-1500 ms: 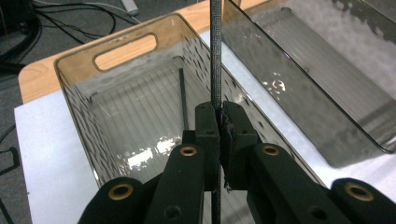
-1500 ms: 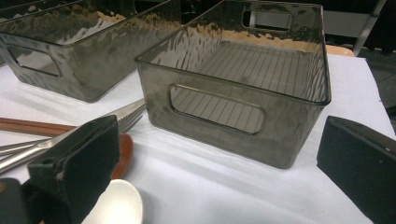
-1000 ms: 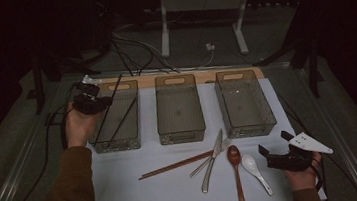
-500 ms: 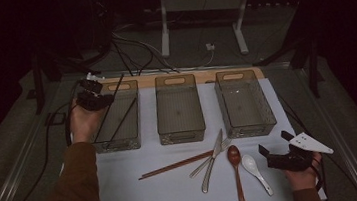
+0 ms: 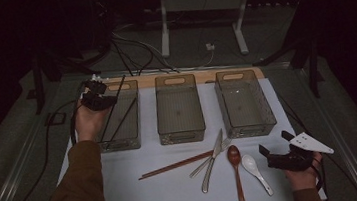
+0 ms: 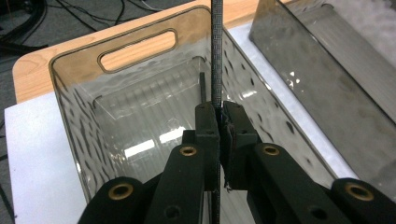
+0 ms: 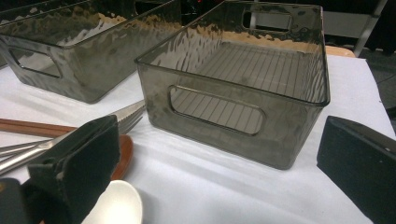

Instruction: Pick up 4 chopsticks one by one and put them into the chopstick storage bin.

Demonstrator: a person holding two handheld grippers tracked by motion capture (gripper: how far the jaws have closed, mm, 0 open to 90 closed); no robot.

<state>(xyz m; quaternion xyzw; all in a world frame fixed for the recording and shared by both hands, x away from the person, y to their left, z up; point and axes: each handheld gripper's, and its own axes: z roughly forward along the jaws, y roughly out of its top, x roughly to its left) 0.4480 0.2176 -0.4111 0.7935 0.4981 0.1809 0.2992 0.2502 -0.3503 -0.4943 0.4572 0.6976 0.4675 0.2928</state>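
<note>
High view first: we have the left gripper (image 5: 96, 95) over the far end of the left bin (image 5: 120, 143), jaws clamped tight on a thin black chopstick (image 5: 118, 91) that slants down into it. A second black chopstick (image 5: 124, 118) already lies inside. In the left gripper view the stick (image 6: 216, 56) stands upright between our closed pads, its lower end hidden below them.

We judge this the drop-off step: next we need to lower slightly and part the jaws so the stick falls along the bin's length rather than across its rim.

Our right gripper (image 5: 279, 156) waits with jaws wide apart and nothing in them, just beside the white spoon (image 5: 254, 170). Nearby lie the wooden spoon (image 5: 235, 167), knife (image 5: 213, 158), fork (image 5: 213, 156) and brown chopsticks (image 5: 175, 164). The middle bin (image 5: 181, 133) and right bin (image 5: 249, 129) look vacant, and nothing blocks the release.
</note>
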